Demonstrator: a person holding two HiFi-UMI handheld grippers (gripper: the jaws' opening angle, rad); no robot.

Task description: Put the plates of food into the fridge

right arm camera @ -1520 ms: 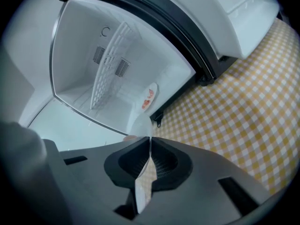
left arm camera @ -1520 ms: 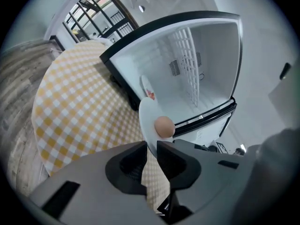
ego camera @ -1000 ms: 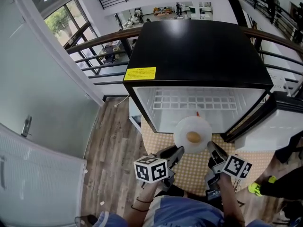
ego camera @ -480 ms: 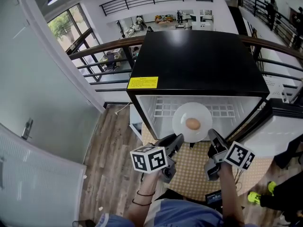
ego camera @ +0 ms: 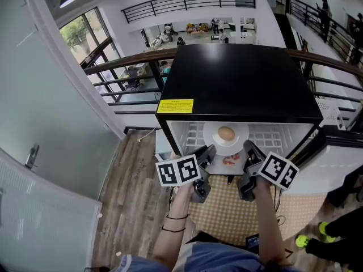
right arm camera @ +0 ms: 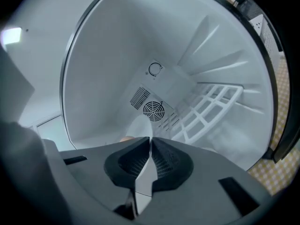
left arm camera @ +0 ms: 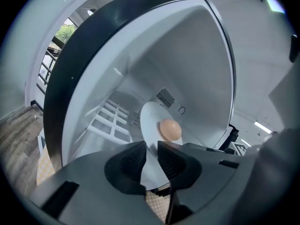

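- Currently mid-task: the plate [ego camera: 237, 142] carrying a round brown bun-like item [ego camera: 226, 133] is held in the air at the open mouth of the fridge [ego camera: 238, 78], not yet set down.
- On the left gripper [ego camera: 207, 152] the fingers are nearly together, pinching the plate's left rim. The rim runs between the pads in the left gripper view.
- On the right gripper [ego camera: 248, 147] the fingers are close together on the opposite rim, with the plate edge-on between them.
- Plate hangs between the two grippers, over the front of the white wire shelf [ego camera: 266, 132], and the food sits ahead of the fingers, toward the back wall.
- A second white dish [ego camera: 229, 161] with reddish food shows just under the held plate; whether it sits inside or outside the fridge is unclear.
- Likely left: push in, lower onto the shelf, release, then any other plates.
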